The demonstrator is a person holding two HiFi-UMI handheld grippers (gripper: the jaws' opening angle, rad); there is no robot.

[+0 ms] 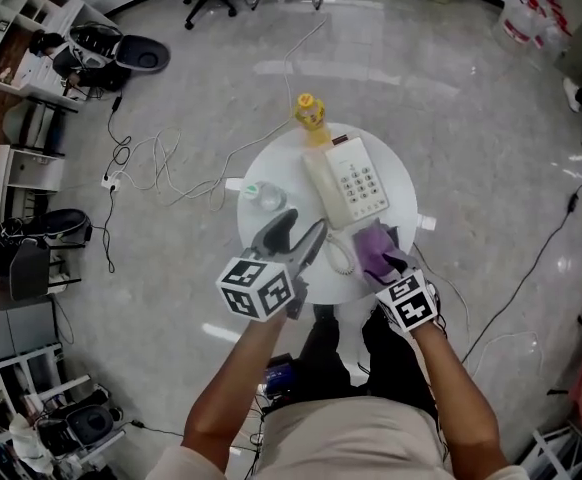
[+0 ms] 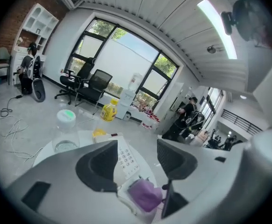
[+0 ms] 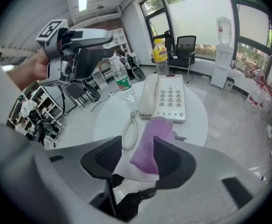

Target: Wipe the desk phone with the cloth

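Desk phone (image 1: 356,183) right of centre on round white table (image 1: 399,168), purple cloth (image 1: 376,248) lying at its near end, between the parted, unpressing jaws of right gripper (image 3: 137,150). Left gripper (image 1: 297,236) raised near left, jaws wide, empty. Clear bottle (image 1: 263,196) at left, holding little water; yellow bottle (image 1: 310,116) at far edge.

Purple cloth (image 1: 376,248), cream phone (image 1: 356,183), white table (image 1: 276,168), yellow bottle (image 1: 310,116), grey floor (image 1: 451,88).

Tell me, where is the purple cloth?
In the head view the purple cloth lies at the near right edge of the round table, right by the desk phone, between the open jaws of the right gripper.
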